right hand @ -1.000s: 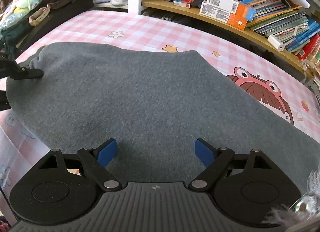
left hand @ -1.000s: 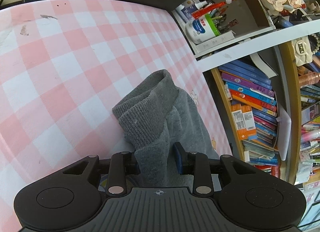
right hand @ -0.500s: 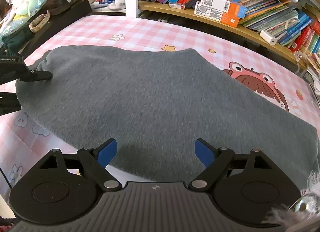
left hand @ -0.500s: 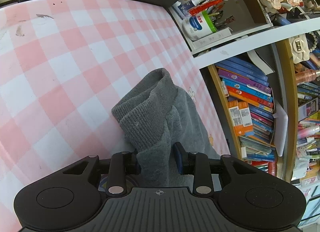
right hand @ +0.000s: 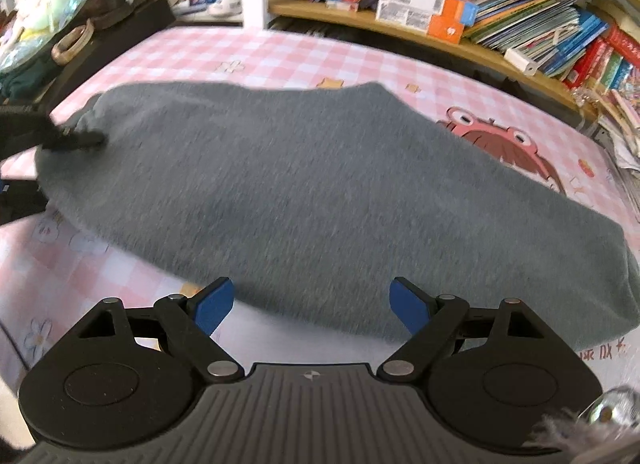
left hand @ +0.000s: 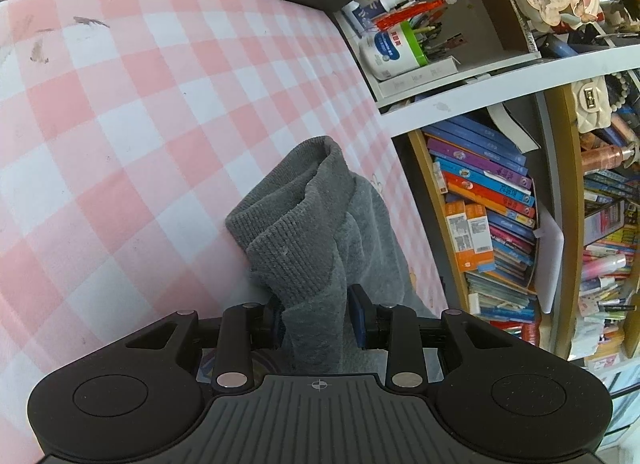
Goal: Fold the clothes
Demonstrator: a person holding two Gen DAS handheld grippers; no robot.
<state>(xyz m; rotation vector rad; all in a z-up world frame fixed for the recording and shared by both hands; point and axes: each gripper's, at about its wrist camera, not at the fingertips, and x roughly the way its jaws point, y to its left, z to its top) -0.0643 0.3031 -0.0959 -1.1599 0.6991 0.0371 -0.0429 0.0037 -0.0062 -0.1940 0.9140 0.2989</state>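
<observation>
- The left gripper (left hand: pixel 316 322) is sitting at the bottom centre of the left wrist view, its blue pads clamping a bunched fold of the grey garment (left hand: pixel 316 232), which is rising toward mid-frame over the pink checked tablecloth (left hand: pixel 120 124).
- In the right wrist view, the garment (right hand: pixel 320 192) is lying spread across the middle of the frame, the left gripper (right hand: pixel 76 140) pinching its left end.
- The right gripper (right hand: pixel 310 304) is hovering at the lower centre, jaws spread wide and gripping nothing, the garment's near edge lying between its tips.
- Bookshelves (right hand: pixel 460 4) are filling the upper right.
</observation>
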